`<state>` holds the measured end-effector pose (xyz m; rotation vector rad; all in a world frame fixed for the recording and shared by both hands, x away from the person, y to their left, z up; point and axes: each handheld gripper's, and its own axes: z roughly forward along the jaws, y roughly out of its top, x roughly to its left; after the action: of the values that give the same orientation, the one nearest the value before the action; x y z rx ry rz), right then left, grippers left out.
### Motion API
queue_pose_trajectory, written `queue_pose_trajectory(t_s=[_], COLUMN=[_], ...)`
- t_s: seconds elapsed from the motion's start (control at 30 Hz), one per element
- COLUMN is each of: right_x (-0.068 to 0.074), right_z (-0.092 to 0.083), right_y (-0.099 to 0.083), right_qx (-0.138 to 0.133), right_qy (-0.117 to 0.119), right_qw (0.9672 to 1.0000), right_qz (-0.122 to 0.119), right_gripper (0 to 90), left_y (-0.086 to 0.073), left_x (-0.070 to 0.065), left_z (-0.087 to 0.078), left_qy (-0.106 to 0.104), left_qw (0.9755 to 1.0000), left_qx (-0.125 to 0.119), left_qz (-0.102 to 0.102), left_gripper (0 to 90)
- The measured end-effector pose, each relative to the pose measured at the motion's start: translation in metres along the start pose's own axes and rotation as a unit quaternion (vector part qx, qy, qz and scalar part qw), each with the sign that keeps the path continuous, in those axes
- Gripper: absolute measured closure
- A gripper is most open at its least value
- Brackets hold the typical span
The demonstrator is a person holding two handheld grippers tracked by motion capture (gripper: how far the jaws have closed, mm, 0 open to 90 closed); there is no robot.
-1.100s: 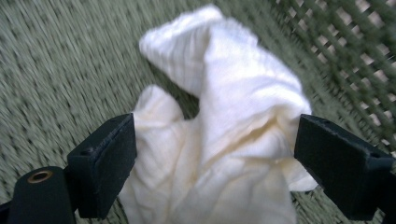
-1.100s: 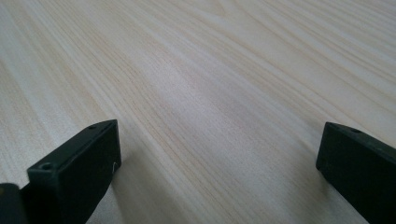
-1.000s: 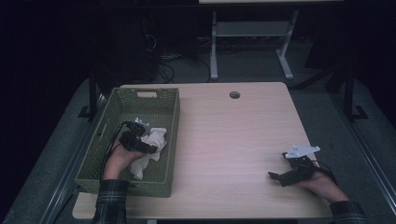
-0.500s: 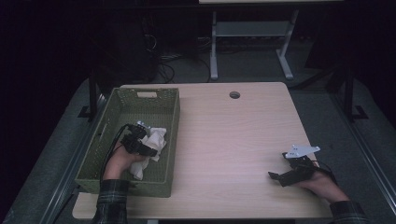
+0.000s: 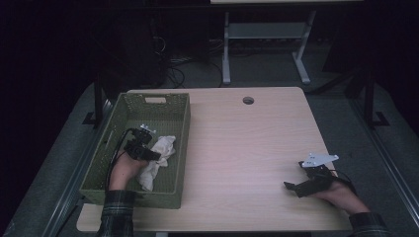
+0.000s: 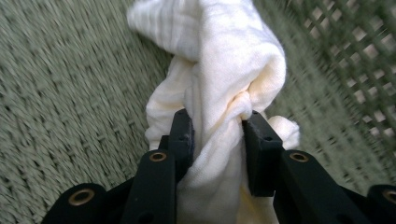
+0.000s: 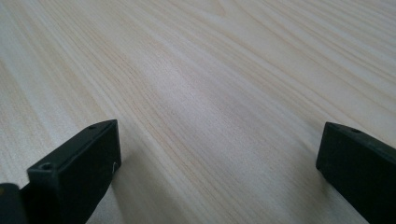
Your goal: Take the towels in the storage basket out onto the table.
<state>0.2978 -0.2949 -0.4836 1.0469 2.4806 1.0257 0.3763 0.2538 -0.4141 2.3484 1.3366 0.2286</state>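
Note:
A crumpled white cloth [image 5: 162,148] lies in a green woven basket [image 5: 154,95] at the table's left. My left gripper [image 5: 156,155] reaches into the basket from the near side. Its jaws have just been closing, and in the left gripper view [image 6: 217,126] both pads press into a bunched fold of the cloth [image 6: 224,60]. My right gripper [image 5: 292,187] rests low over the bare wood at the table's right front. In the right gripper view [image 7: 219,149] its jaws stand wide open with nothing between them.
The light wooden table [image 5: 247,143] has a round cable hole [image 5: 248,100] near its far edge. The basket's walls rise around the left hand. Beyond the table stand a white desk frame [image 5: 226,54] and cables on a dark floor.
The left gripper's jaws have drawn in on the cloth, while the hand itself has barely shifted. The right hand has kept still.

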Motion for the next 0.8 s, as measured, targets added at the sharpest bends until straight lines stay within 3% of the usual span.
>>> queue_pose_trajectory(t_s=[0.07, 0.1, 0.23, 0.37, 0.57, 0.8], right_x=[0.000, 0.000, 0.000, 0.000, 0.000, 0.000], right_z=[0.000, 0.000, 0.000, 0.000, 0.000, 0.000], right_y=[0.000, 0.000, 0.000, 0.000, 0.000, 0.000], right_qx=[0.000, 0.000, 0.000, 0.000, 0.000, -0.001], right_qy=[0.000, 0.000, 0.000, 0.000, 0.000, 0.000], right_qw=[1.0000, 1.0000, 1.0000, 1.0000, 1.0000, 1.0000], right_qz=[0.000, 0.000, 0.000, 0.000, 0.000, 0.001], right_gripper=[0.0, 0.0, 0.0, 0.0, 0.0, 0.0], left_y=[0.001, 0.001, 0.002, 0.002, 0.003, 0.007], left_x=[0.000, 0.000, -0.001, 0.000, -0.001, -0.007], left_z=[-0.008, -0.008, -0.019, -0.028, -0.046, -0.067], left_qy=[-0.005, -0.005, -0.012, -0.022, -0.047, -0.055], left_qw=[0.9996, 0.9996, 0.9976, 0.9954, 0.9895, 0.9832], left_qx=[-0.027, -0.027, -0.069, -0.094, -0.137, -0.174], left_qz=[0.000, 0.000, 0.000, -0.002, -0.005, 0.002], left_gripper=[68.8, 68.9, 69.1, 69.0, 68.9, 68.4])
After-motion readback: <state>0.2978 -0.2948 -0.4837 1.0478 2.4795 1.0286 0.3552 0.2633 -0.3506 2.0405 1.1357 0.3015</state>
